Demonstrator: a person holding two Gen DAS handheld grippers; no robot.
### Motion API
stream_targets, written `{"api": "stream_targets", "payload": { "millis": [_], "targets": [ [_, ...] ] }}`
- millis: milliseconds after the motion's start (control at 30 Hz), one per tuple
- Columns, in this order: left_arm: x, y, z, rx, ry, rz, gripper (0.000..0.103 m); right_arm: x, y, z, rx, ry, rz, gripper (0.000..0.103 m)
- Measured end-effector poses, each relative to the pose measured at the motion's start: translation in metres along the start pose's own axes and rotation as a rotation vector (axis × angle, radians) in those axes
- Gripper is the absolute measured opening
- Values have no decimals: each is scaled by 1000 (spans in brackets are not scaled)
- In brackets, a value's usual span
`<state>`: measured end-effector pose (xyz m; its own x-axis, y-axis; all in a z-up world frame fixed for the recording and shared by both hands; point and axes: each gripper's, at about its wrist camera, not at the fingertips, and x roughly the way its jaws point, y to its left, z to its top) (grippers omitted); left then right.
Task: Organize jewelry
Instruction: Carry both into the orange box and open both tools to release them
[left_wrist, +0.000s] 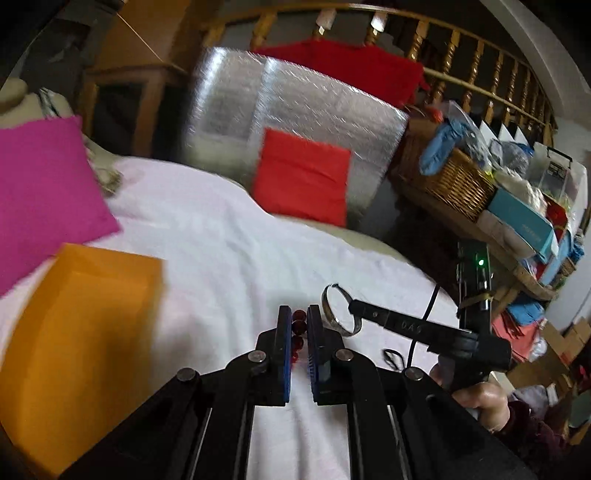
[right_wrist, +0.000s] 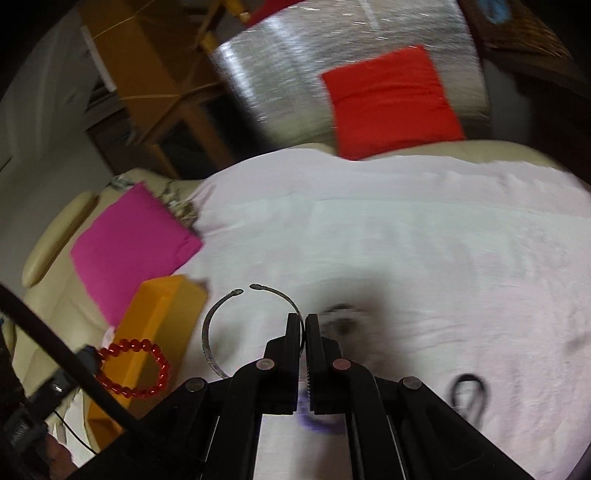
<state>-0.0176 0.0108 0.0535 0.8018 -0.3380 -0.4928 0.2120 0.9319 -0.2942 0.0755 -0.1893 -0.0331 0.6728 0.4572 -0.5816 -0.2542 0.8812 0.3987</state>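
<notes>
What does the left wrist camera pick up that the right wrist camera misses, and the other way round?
Only the left wrist view shows the woven wicker basket of clutter and the wooden stair railing.

Only the right wrist view shows the whole loop of the red bead bracelet, a small black loop on the sheet, and a purple item under the right gripper.

Both show the open-ended silver metal bangle the right gripper holds, the orange box, magenta cloth, red cushion and white sheet.
</notes>
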Motion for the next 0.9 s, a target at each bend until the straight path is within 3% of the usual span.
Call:
{"api": "stream_targets", "payload": {
  "millis": [200, 267, 367, 533, 567, 667, 733, 833, 900],
  "targets": [
    [-52, 54, -6, -18, -44, 248, 8, 37, 86, -13, -106, 41, 86, 4],
    [-55, 78, -16, -17, -14, 390, 8, 52, 113, -16, -131, 54, 112, 4],
    [-52, 106, -32, -30, 40, 524, 8, 80, 152, -20, -140, 84, 160, 4],
    [-41, 130, -47, -47, 96, 652, 8, 123, 202, -35, -171, 159, 169, 10],
    [-38, 129, -48, -45, 96, 679, 10, 128, 203, -36, -167, 180, 170, 16],
    [-36, 122, -45, -12, 76, 717, 32, 130, 194, -35, -139, 200, 168, 21],
    [-36, 110, -42, 10, 46, 731, 53, 116, 181, -31, -154, 176, 139, 21],
    [-34, 89, -38, 41, -3, 737, 62, 90, 155, -19, -149, 144, 101, 23],
    [-34, 80, -35, 47, -25, 724, 65, 63, 123, -13, -122, 116, 58, 38]
  ]
}}
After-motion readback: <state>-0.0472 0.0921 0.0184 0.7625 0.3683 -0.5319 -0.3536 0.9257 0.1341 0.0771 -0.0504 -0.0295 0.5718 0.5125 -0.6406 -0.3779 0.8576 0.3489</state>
